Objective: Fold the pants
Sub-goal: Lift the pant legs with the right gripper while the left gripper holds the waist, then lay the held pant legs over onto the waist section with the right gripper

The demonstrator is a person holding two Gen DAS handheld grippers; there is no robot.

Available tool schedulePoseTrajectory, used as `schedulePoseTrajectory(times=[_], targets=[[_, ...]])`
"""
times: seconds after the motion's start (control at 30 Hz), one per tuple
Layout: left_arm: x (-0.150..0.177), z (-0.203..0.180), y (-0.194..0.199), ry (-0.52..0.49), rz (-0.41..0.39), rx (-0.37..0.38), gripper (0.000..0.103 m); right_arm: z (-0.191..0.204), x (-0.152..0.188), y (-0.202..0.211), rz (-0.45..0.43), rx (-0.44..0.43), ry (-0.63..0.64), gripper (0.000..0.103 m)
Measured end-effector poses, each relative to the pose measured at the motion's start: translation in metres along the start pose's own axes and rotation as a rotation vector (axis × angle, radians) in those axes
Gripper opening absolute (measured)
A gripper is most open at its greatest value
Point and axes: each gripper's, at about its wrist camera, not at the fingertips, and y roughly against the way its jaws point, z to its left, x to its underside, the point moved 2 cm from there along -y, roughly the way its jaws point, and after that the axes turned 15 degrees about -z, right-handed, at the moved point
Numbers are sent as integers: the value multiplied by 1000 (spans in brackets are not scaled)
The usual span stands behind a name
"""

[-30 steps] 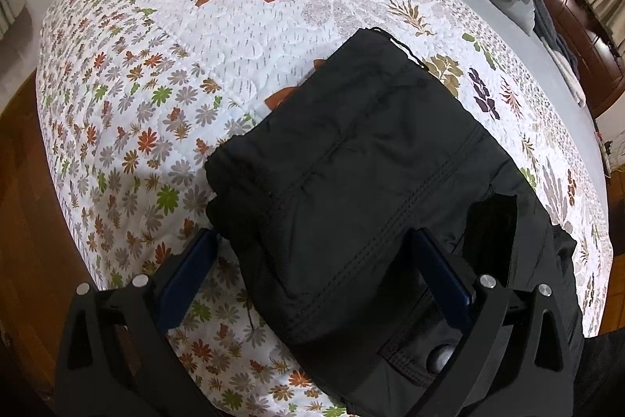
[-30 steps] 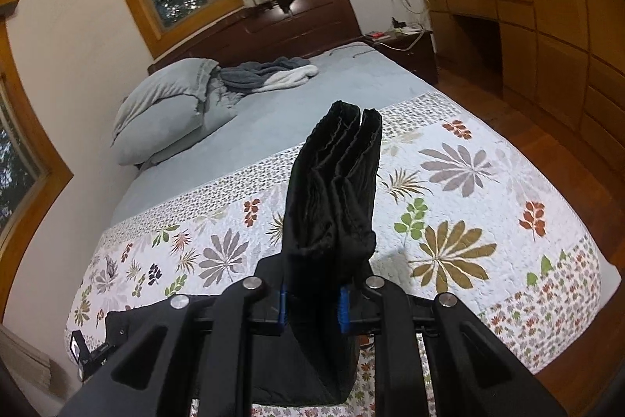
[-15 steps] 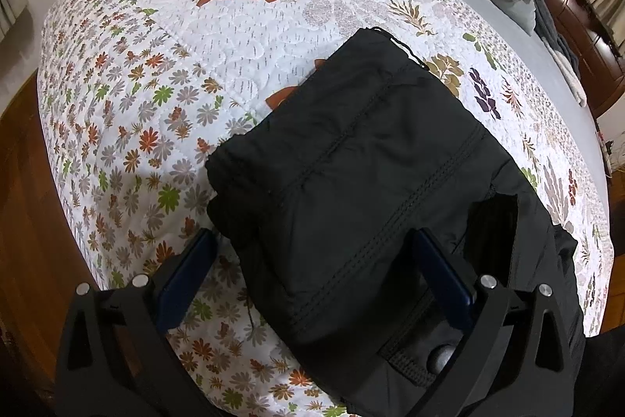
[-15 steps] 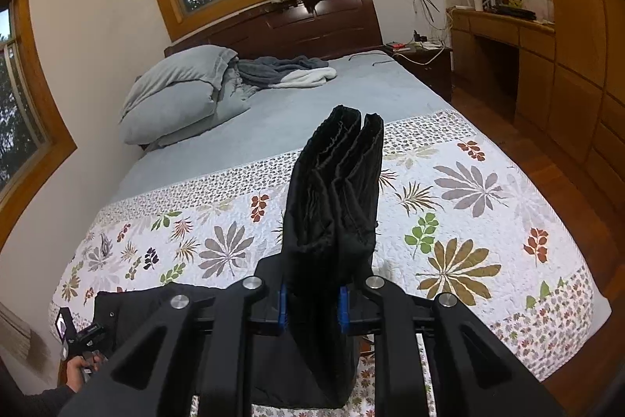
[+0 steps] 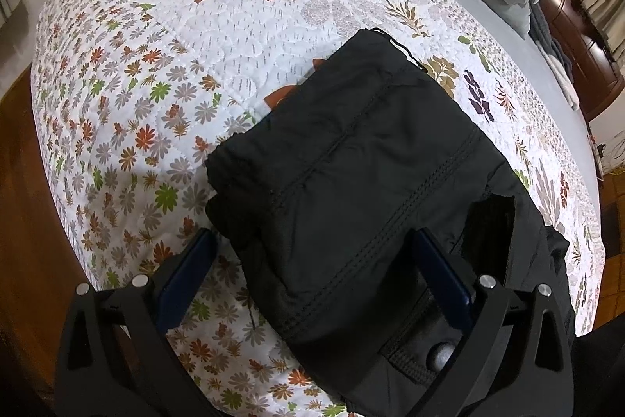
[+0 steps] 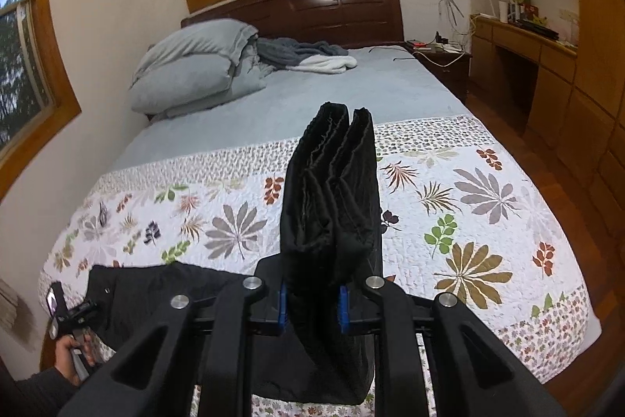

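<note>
Black pants (image 5: pixel 351 182) are lying folded on a leaf-patterned quilt, filling the centre and lower right of the left wrist view. The folded stack is showing stitched seams running diagonally, a drawstring at its upper corner, and a round button near the bottom edge. In the right wrist view, a bunched section of the same black pants (image 6: pixel 332 206) is standing upright in the middle of the frame, its gathered layers fanning at the top, while the rest is spreading flat toward the lower left.

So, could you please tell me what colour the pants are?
Black; the pants show best in the left wrist view.
</note>
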Motion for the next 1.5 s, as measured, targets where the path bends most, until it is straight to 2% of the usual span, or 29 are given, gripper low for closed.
schedulePoseTrajectory(times=[0.37,0.63,0.9,1.23,1.5], targets=[[1,6,5,36,-11,40,100,86,43,-45,131,-48,203,18],[3,8,8,51,-15,65,100,153,104,-78,254,-73,365,18],[3,11,11,67,-17,81,100,208,169,-95,307,-32,642,18],[3,15,13,88,-20,99,100,239,230,-103,371,-35,863,18],[3,16,14,97,-20,107,100,237,255,-109,428,-53,867,20]])
